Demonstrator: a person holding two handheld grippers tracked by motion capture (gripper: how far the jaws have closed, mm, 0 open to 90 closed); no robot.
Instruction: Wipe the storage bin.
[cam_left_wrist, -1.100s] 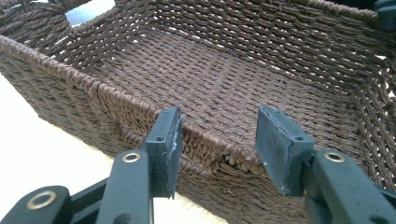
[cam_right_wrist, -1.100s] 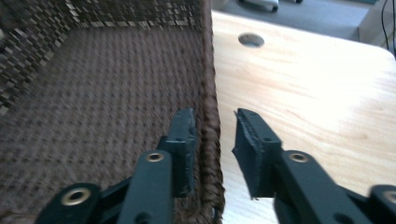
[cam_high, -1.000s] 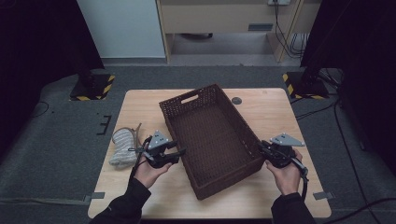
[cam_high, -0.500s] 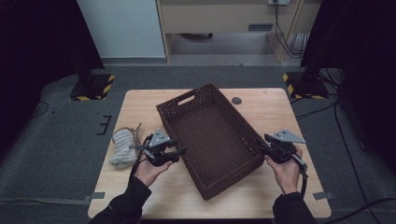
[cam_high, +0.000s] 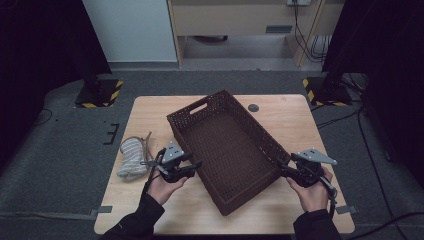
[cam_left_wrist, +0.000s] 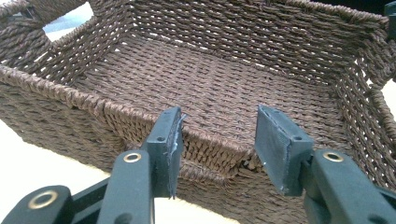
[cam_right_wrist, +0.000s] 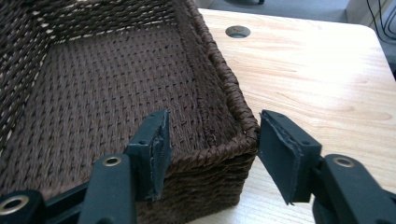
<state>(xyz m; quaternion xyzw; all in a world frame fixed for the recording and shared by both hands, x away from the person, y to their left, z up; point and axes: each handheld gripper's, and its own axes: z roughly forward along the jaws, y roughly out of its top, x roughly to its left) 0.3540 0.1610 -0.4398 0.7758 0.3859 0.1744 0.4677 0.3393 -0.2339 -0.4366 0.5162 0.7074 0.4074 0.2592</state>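
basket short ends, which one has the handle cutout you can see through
The far short end of the woven basket, away from the person. Pale tabletop shows through its slot. The near end's wall looks solid weave from the high view.

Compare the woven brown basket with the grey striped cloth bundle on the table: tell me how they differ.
The woven brown rectangular basket is stiff, dark and large, lying aslant mid-table; the grey striped cloth bundle is soft, pale and much smaller, crumpled near the left edge. The basket sits between the left hand-held gripper and the right hand-held gripper, both at its rim; the bundle lies apart, behind the left one. Both rest on the light wooden table.
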